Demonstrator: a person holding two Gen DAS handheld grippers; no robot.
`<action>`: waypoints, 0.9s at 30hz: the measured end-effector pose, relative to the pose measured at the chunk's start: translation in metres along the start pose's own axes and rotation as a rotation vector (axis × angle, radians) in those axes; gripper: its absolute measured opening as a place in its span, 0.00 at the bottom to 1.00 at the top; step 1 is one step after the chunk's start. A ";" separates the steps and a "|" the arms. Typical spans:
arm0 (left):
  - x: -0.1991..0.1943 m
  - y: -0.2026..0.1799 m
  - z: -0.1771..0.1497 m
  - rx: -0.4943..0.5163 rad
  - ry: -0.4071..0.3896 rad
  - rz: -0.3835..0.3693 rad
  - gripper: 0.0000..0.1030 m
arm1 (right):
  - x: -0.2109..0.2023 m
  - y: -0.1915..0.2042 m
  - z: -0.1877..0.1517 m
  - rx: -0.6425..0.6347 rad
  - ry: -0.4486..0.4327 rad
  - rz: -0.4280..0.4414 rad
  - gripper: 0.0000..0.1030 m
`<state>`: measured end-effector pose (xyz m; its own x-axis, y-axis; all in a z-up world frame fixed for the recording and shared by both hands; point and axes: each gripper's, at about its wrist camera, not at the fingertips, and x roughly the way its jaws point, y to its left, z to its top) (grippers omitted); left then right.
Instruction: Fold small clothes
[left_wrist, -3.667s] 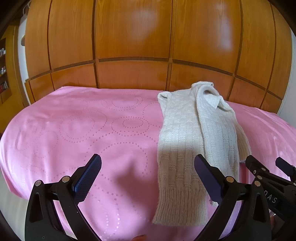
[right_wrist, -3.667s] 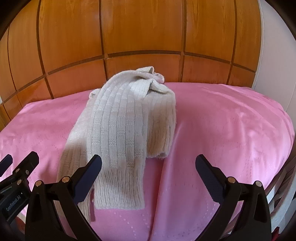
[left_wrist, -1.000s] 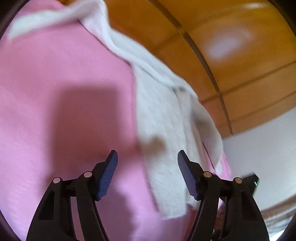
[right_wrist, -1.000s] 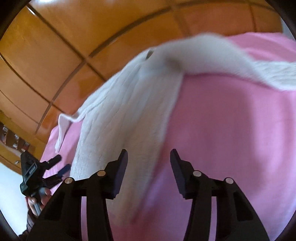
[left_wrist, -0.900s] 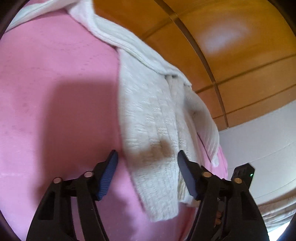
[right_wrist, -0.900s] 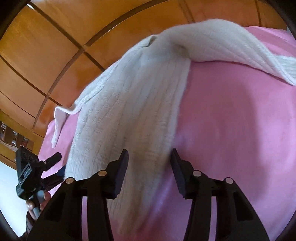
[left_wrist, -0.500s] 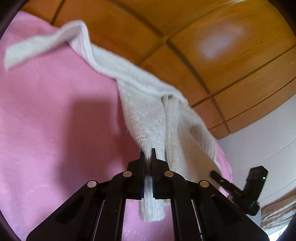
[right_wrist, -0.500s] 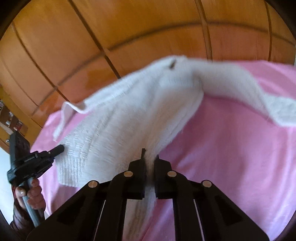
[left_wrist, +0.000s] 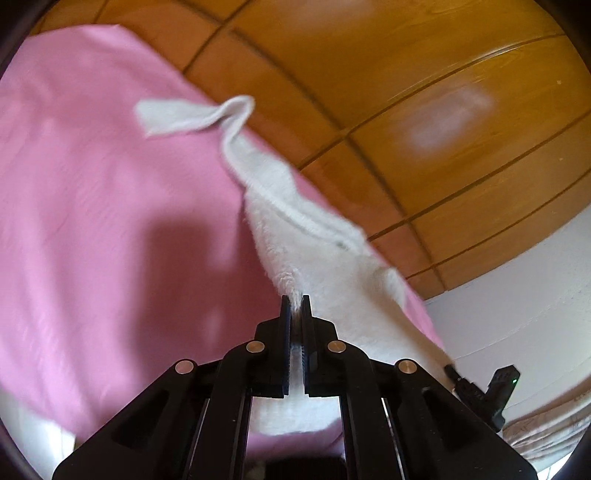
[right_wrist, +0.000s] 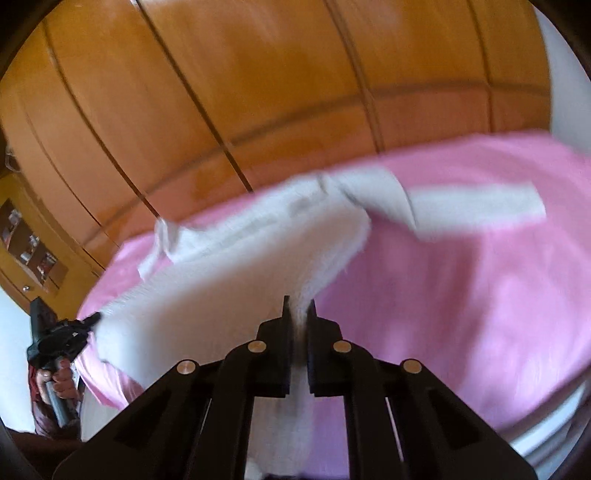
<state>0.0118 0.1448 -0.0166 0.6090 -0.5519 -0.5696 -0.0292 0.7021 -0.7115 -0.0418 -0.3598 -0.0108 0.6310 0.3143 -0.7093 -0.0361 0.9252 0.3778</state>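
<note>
Now L gripper & R gripper each pinch white knit sweater edge betw. fingertips, above pink bedcover.

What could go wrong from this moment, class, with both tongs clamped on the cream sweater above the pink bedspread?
1. Each of the left tongs and right tongs pinches only a thin edge of the sweater; the fuzzy knit may slip out.
2. The sleeve trails loose over the pink bedspread and could land crumpled under the body, spoiling the fold.
3. Pulling the two grips apart may stretch the knit between them.
</note>
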 end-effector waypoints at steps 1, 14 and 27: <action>0.001 0.005 -0.007 -0.003 0.013 0.025 0.03 | 0.008 -0.004 -0.007 0.012 0.021 -0.014 0.05; 0.041 0.040 -0.037 0.018 0.069 0.144 0.63 | 0.070 -0.034 -0.045 0.110 0.128 -0.067 0.72; 0.035 0.015 -0.055 0.105 0.163 -0.089 0.07 | 0.033 0.006 -0.033 0.028 0.090 0.092 0.10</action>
<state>-0.0108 0.1113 -0.0701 0.4690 -0.6733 -0.5716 0.1065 0.6856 -0.7202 -0.0463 -0.3369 -0.0517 0.5541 0.4162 -0.7210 -0.0680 0.8858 0.4590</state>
